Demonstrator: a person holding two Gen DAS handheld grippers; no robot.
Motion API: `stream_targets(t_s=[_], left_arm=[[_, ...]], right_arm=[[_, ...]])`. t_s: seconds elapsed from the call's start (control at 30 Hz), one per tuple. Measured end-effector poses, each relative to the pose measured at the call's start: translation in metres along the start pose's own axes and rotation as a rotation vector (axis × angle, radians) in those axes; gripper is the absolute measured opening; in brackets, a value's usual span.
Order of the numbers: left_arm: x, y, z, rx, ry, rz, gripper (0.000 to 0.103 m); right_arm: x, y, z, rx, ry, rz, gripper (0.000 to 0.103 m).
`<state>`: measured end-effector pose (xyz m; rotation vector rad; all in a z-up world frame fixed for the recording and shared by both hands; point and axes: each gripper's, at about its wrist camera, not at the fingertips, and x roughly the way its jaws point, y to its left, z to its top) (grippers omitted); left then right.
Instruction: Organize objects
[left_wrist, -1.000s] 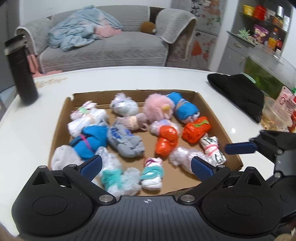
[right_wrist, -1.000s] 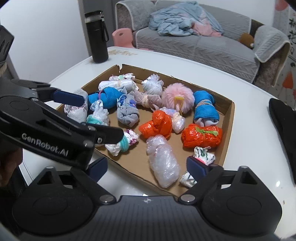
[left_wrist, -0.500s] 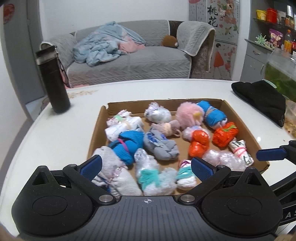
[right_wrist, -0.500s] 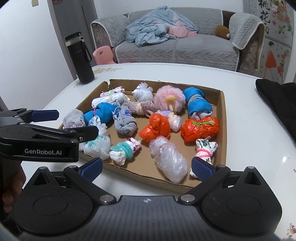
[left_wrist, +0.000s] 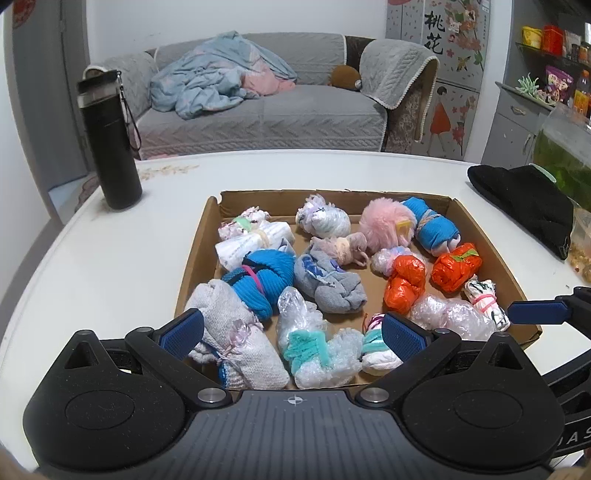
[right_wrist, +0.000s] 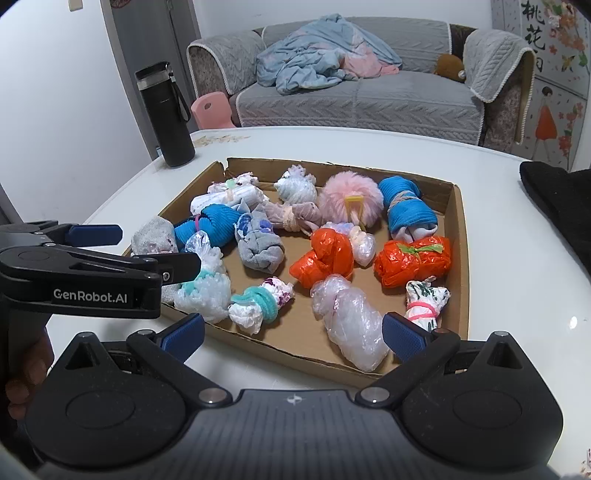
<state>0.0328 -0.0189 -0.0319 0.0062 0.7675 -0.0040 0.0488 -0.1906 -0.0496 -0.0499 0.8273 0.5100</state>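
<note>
The shallow brown cardboard tray sits mid-table, stuffed with bundled things: two orange plastic-bag bundles, blue knitted rolls, a fluffy pink pom-pom, a grey sock ball, clear bubble-wrap lumps and small tied white packets, all inside the walls, some touching. Over the last second both cameras pulled back and up from the tray, so the whole thing shows now instead of just the near edge; looks like stepping away, either sizing up a pick or done. Left gripper and right gripper both have fingers spread, holding nothing. Around it: white table, black flask, black knit hat.
</note>
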Motion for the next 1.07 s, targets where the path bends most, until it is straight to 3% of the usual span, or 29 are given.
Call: stream_targets(t_s=[0.2, 0.43, 1.07], left_arm=[[0.002, -0.005, 0.001, 0.037, -0.009, 0.051, 0.103], [-0.006, -0.01, 0.002, 0.083, -0.06, 0.054, 0.103], [-0.014, -0.011, 0.016, 0.095, -0.102, 0.047, 0.102]], right_arm=[[-0.001, -0.001, 0.001, 0.0, -0.006, 0.002, 0.102], [0.001, 0.0, 0.002, -0.006, -0.005, 0.003, 0.102], [0.004, 0.004, 0.005, -0.019, -0.008, 0.018, 0.102]])
